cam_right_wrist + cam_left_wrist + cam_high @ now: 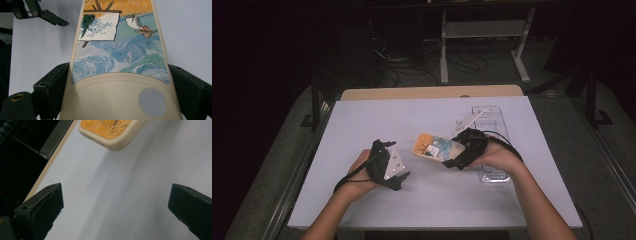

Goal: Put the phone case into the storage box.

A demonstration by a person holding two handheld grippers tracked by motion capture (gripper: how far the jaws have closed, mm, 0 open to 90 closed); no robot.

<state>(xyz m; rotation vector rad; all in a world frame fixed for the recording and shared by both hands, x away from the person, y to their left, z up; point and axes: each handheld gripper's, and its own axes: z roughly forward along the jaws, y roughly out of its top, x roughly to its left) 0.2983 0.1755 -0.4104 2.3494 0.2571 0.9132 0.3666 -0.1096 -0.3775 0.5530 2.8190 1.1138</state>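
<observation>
Closest to the lens in the right gripper view, the cream phone case ran straight up between the black fingers of the right gripper, which were clamped on its two long edges. Its back carried a painted scene: blue swirls, an easel with a white canvas, and orange strokes at the far end, with a small grey disc set in the plain cream part nearest the camera. From the high view, the case was held tilted above the white worktop, near its middle, and pointed toward the left gripper. That gripper lay low over the worktop just to the left of the case and apart from it, its fingers spread wide with nothing between them. In the left gripper view the orange end of the case hung above the bare white surface. A clear plastic tray lay on the worktop behind the right hand.
</observation>
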